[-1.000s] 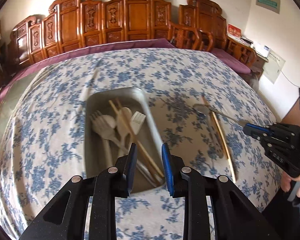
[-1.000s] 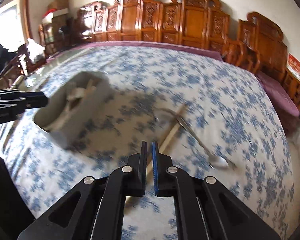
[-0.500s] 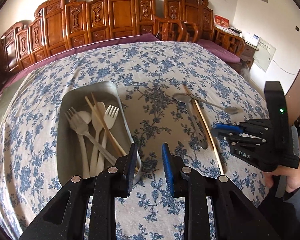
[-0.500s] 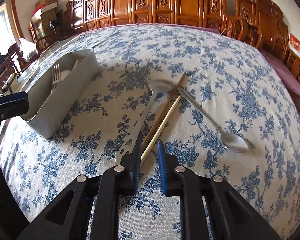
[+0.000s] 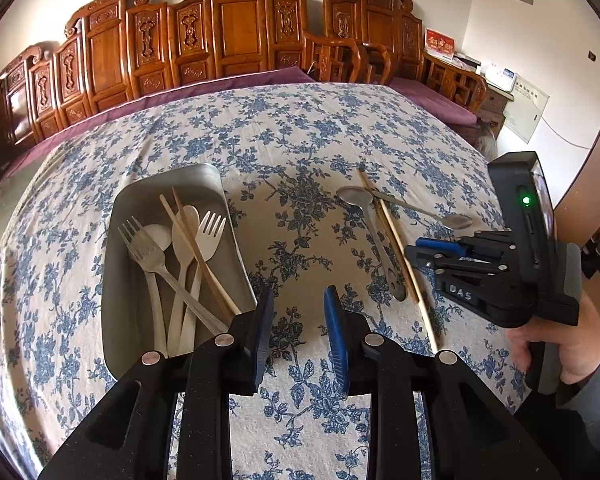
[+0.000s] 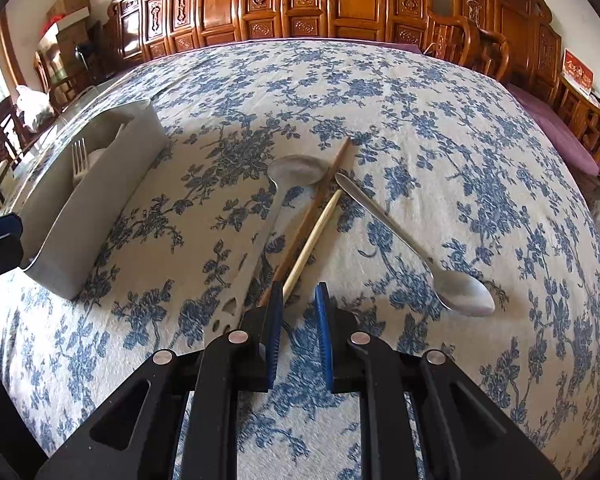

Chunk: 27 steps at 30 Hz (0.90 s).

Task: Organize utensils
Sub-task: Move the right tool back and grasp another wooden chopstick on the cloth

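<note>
A grey tray (image 5: 160,184) (image 6: 100,200) on the floral tablecloth holds forks, pale spoons and chopsticks (image 5: 196,248). To its right lie a flat metal spoon (image 6: 296,170) (image 5: 356,196), a second metal spoon (image 6: 466,294) (image 5: 456,222), a dark chopstick (image 6: 312,208) and a pale chopstick (image 6: 308,246) (image 5: 408,276). My right gripper (image 6: 298,296) (image 5: 424,250) is open, low over the near ends of the two chopsticks, and holds nothing. My left gripper (image 5: 298,304) is open and empty, just right of the tray's near corner.
The round table's cloth (image 6: 380,92) stretches far behind the utensils. Carved wooden chairs (image 5: 236,28) and a purple cushion (image 6: 556,128) ring the far and right edges. Boxes (image 6: 66,12) stand at the far left.
My right gripper has opened and come down to the chopsticks' near ends. My left gripper has shifted right, off the tray, and stays open.
</note>
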Each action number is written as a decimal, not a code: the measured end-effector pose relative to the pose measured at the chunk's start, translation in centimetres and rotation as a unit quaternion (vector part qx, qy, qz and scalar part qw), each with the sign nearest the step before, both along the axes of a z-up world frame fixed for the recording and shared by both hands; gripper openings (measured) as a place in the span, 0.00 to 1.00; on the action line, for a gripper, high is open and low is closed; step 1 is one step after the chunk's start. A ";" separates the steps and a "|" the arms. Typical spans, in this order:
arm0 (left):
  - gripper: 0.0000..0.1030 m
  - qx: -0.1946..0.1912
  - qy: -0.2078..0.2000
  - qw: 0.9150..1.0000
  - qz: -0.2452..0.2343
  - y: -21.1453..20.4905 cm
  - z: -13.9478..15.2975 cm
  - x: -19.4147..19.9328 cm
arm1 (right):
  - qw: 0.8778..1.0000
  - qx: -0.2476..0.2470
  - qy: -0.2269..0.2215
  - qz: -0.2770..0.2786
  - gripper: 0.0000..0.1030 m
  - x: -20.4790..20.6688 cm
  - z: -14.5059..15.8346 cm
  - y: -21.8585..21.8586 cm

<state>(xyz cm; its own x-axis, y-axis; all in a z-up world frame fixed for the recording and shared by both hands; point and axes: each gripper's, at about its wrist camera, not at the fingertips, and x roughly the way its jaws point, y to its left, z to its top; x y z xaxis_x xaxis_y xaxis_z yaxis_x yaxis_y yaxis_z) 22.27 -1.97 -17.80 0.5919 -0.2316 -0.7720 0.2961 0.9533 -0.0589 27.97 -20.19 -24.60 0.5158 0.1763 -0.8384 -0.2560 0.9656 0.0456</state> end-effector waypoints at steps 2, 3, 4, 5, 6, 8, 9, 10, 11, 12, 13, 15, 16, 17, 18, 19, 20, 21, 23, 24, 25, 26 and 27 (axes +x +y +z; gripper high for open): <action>0.24 0.002 0.001 1.000 0.000 -0.1 -0.1 0.0 | 1.000 0.000 0.000 0.003 0.18 0.2 0.0 0.3; 0.24 0.003 0.002 1.000 -0.001 -0.2 -0.3 0.0 | 1.000 -0.001 0.000 0.005 0.18 0.3 -0.1 0.4; 0.24 0.003 0.004 1.000 -0.001 -0.3 -0.3 0.1 | 1.000 -0.004 -0.001 0.006 0.18 0.4 -0.1 0.6; 0.24 0.005 0.005 1.000 -0.001 -0.3 -0.4 0.1 | 1.000 -0.004 -0.002 0.007 0.18 0.6 -0.1 0.7; 0.24 0.006 0.005 1.000 -0.001 -0.4 -0.5 0.2 | 1.000 -0.003 -0.001 0.006 0.18 0.8 0.0 0.8; 0.24 0.004 0.008 1.000 0.001 -0.4 -0.6 0.3 | 1.000 -0.010 0.004 -0.004 0.18 1.4 -0.1 0.8; 0.24 0.003 0.009 1.000 0.001 -0.5 -0.6 0.3 | 1.000 -0.019 0.011 -0.012 0.15 1.7 -0.4 0.7; 0.24 0.004 0.008 1.000 0.001 -0.6 -0.6 0.3 | 1.000 -0.017 0.008 -0.013 0.15 1.7 -0.4 0.5; 0.24 0.004 0.008 1.000 0.000 -0.6 -0.6 0.3 | 1.000 -0.017 0.009 -0.012 0.15 1.7 -0.3 0.3; 0.24 0.004 0.008 1.000 -0.001 -0.7 -0.7 0.3 | 1.000 -0.020 0.011 -0.013 0.14 1.6 -0.3 0.2; 0.24 0.005 0.010 1.000 -0.002 -0.8 -0.8 0.4 | 1.000 -0.024 0.012 -0.013 0.14 1.6 -0.2 0.2; 0.24 0.006 0.011 1.000 -0.006 -1.2 -0.9 0.4 | 0.999 -0.033 0.011 -0.009 0.09 1.2 -0.2 0.0; 0.24 0.006 0.011 1.000 -0.007 -1.4 -0.9 0.4 | 0.999 -0.036 0.013 -0.007 0.08 1.0 -0.2 -0.2; 0.24 0.007 0.010 1.000 -0.009 -1.7 -0.9 0.4 | 0.999 -0.034 0.015 -0.005 0.08 0.8 -0.2 -0.5; 0.24 0.007 0.010 1.000 -0.010 -1.9 -0.9 0.4 | 0.999 -0.031 0.016 -0.003 0.07 0.7 -0.3 -0.9; 0.24 0.005 0.011 1.000 -0.012 -2.2 -1.0 0.5 | 0.999 -0.030 0.017 -0.001 0.06 0.5 -0.3 -1.2; 0.24 0.005 0.013 1.000 -0.013 -2.5 -1.1 0.6 | 0.999 -0.032 0.018 0.000 0.06 0.2 -0.2 -1.7; 0.24 0.004 0.014 1.000 -0.015 -2.8 -1.1 0.6 | 0.999 -0.032 0.018 0.000 0.06 0.0 -0.3 -2.0; 0.24 0.004 0.016 1.000 -0.019 -3.5 -1.4 0.9 | 1.000 -0.022 0.016 0.002 0.06 -0.4 -0.4 -3.1; 0.24 0.005 0.017 1.000 -0.020 -3.9 -1.6 1.0 | 1.000 -0.018 0.016 0.000 0.06 -0.4 -0.4 -3.5; 0.24 0.006 0.019 1.000 -0.020 -4.2 -1.8 1.2 | 1.000 -0.014 0.016 -0.003 0.06 -0.5 -0.4 -4.0; 0.24 0.010 0.023 1.000 -0.020 -4.6 -2.1 1.4 | 1.000 -0.015 0.013 -0.004 0.06 -0.6 -0.4 -4.3; 0.24 0.014 0.025 0.999 -0.019 -4.8 -2.3 1.6 | 1.000 -0.019 0.011 -0.003 0.06 -0.7 -0.4 -4.5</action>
<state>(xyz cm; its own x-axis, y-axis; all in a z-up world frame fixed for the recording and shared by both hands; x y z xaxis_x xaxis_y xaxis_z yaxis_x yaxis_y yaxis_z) 23.85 -6.80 -20.08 0.5438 -0.2310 -0.8068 0.3294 0.9430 -0.0480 27.24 -24.72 -25.01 0.4990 0.1417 -0.8549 -0.2492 0.9683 0.0150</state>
